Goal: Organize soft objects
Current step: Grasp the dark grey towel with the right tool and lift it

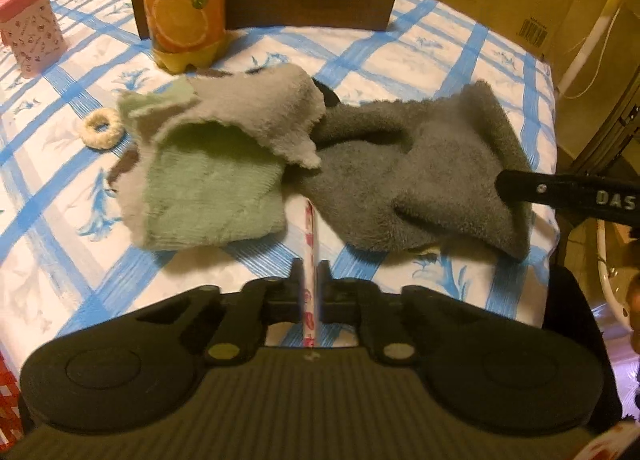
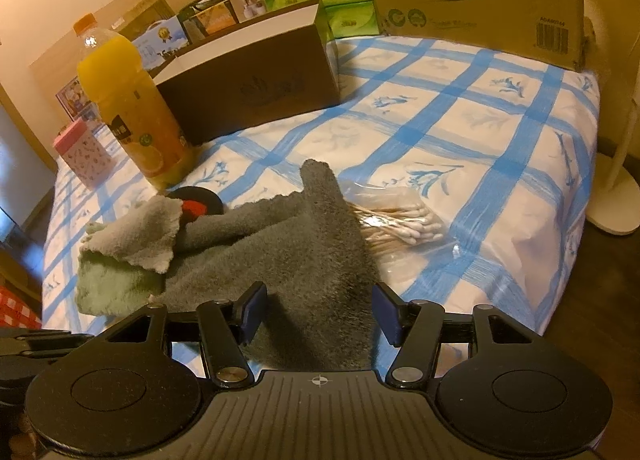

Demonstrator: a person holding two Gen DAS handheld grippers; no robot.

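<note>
Blue-checked tablecloth (image 1: 432,35) filling both views. Left gripper (image 1: 310,272), lower centre, clenching thin pink-printed flat packet (image 1: 310,219) edge-on, apparently drawing it clear of towels. Green-grey towel (image 1: 208,179) lying centre-left, dark grey towel (image 2: 280,252) rumpled beside it, touching. Right gripper (image 2: 320,310) standing released, jaws straddling dark towel, pads not pressing, likely lining up a grab. Cotton swab pack (image 2: 400,219) peeking from under towel, centre-right.

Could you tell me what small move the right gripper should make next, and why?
Probably close the right gripper: its jaws stand open on either side of the fluffy dark grey towel, pads not pressing, while the left gripper is shut on a thin white, red-printed strip.
</note>
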